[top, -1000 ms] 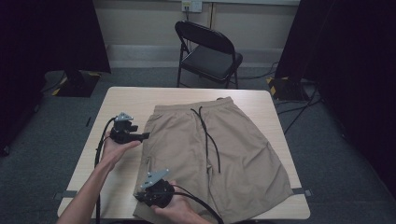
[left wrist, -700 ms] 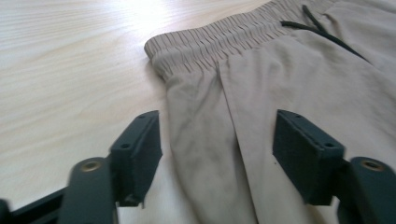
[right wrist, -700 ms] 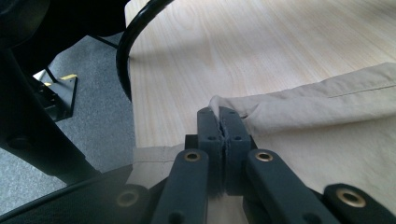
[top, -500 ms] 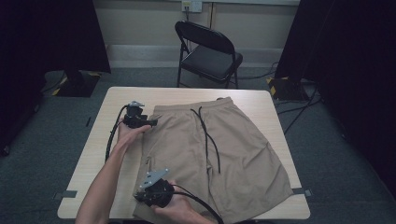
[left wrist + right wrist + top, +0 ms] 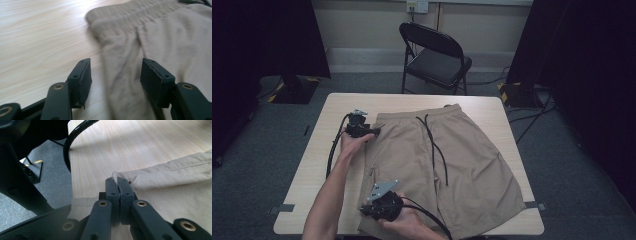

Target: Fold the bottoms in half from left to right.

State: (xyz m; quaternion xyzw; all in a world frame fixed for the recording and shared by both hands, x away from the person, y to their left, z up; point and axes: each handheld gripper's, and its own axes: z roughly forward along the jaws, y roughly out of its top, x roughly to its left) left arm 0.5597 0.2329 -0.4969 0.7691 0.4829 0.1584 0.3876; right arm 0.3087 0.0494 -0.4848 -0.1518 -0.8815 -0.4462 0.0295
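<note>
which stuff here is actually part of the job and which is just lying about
In the job:
- tan shorts, spread flat on the table
- right gripper, jaws shut on the shorts' hem corner
- left gripper, jaws just been closing, astride the side edge near the waistband, not yet pressing

Lying about:
- black folding chair behind the table
- cables on the floor

Tan drawstring shorts (image 5: 432, 165) flat on table
</note>
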